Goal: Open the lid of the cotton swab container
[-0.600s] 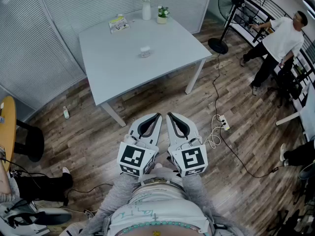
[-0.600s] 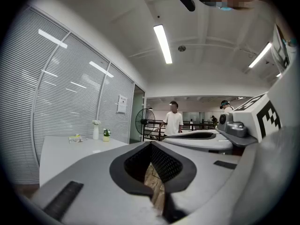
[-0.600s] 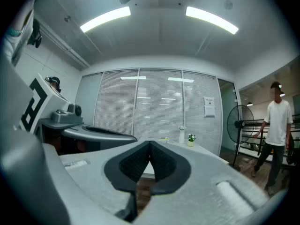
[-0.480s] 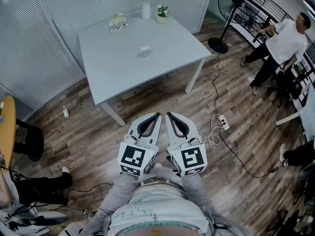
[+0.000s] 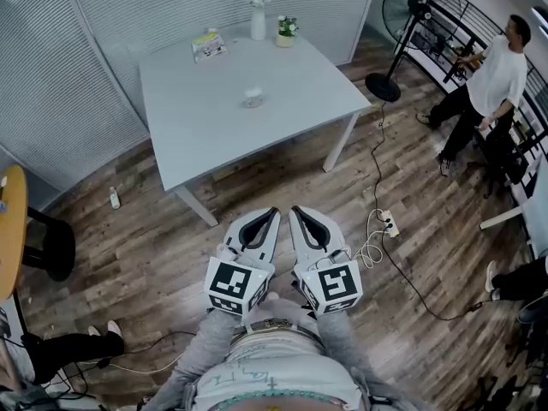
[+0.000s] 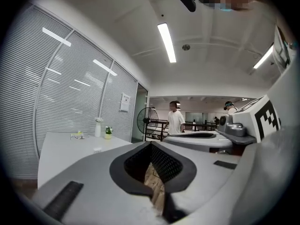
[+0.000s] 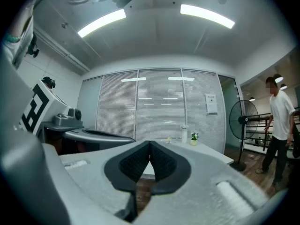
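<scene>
A small clear cotton swab container [image 5: 253,98] stands near the middle of the white table [image 5: 197,127], far ahead of me; it shows as a speck [image 6: 97,149] in the left gripper view. My left gripper [image 5: 273,213] and right gripper [image 5: 294,211] are held side by side close to my body, over the wooden floor and well short of the table. Both are shut with nothing between their jaws. The left gripper [image 6: 151,144] and right gripper [image 7: 150,145] point level toward the table.
At the table's far edge stand a white vase [image 5: 258,15], a small potted plant [image 5: 286,29] and a packet [image 5: 208,44]. A standing fan [image 5: 402,15] and a person [image 5: 488,84] are to the right. A power strip with cables [image 5: 385,223] lies on the floor.
The view has shifted slightly; the person at right has stepped further right. My grippers keep the same pose, both shut.
</scene>
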### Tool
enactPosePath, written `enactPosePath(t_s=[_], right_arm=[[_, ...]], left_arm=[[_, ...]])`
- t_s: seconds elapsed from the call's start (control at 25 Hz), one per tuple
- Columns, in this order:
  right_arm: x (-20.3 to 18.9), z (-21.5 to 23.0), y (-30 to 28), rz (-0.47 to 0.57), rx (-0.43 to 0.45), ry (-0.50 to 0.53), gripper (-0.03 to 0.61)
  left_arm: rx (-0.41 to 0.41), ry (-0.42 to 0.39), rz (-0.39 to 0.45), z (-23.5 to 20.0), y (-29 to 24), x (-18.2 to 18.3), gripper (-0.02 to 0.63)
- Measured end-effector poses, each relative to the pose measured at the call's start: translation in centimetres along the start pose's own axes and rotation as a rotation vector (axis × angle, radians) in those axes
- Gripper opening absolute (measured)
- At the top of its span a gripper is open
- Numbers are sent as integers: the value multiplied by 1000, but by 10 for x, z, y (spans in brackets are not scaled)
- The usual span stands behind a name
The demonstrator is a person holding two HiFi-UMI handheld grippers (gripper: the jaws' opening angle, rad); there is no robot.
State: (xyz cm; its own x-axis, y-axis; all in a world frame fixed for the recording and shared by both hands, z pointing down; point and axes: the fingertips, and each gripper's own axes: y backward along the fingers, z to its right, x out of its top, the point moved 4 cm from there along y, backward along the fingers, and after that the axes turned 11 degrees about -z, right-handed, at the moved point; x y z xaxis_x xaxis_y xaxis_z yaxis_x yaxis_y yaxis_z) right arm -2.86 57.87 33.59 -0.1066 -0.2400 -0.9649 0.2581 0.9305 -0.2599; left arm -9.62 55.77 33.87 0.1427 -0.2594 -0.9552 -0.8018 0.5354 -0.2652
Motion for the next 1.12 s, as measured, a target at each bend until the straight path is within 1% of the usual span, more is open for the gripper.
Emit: enactPosePath(t_s=[0.24,0.48,0.72,0.92,1.12], right_arm=[[4,14,-36,-9,-11,6,2],[16,33,-92,-13,-27,13,2],[36,55,-156,-22,-50,13,2],[46,72,-198,-31,-65,8,2],[52,83,-239,-30,-78,8,2]], left_arm=[[-8,14,8,-31,-24,9,-2],[-40,17,9,-79,-64,22,-2],[-85,16,-3,-133,-108,44,-2],[-113,12,-9,-167,-139,58,-2],[-132,7,-7,-202,-162,65,-2]])
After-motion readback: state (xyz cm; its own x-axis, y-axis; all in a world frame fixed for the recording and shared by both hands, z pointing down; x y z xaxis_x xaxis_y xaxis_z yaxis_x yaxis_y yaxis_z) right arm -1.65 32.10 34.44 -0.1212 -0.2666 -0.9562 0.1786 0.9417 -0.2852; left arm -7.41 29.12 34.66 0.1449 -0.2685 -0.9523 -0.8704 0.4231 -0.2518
